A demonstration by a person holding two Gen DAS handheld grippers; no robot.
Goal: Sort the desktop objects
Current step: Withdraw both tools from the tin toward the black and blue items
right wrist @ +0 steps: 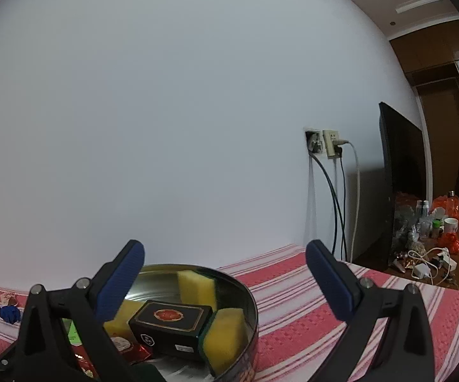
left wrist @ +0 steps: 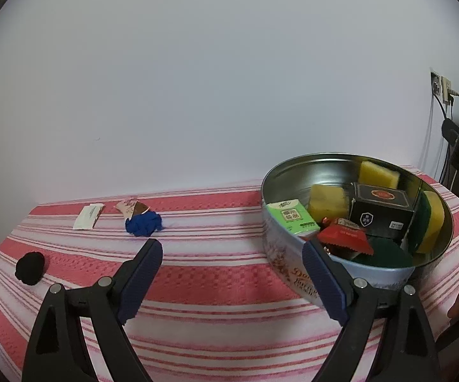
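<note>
Both tongs, left (left wrist: 232,254) and right (right wrist: 224,256), gape wide, holding nothing.

A table (left wrist: 216,289) covered by a red-and-white striped cloth is seen against a white wall. A round metal tin (left wrist: 280,254) is set on its right part. Spread over the left part are a blue crumpled piece (left wrist: 144,224), a brown-and-white wrapper (left wrist: 131,207), a white sachet (left wrist: 88,216) and a black lump (left wrist: 30,268).
</note>
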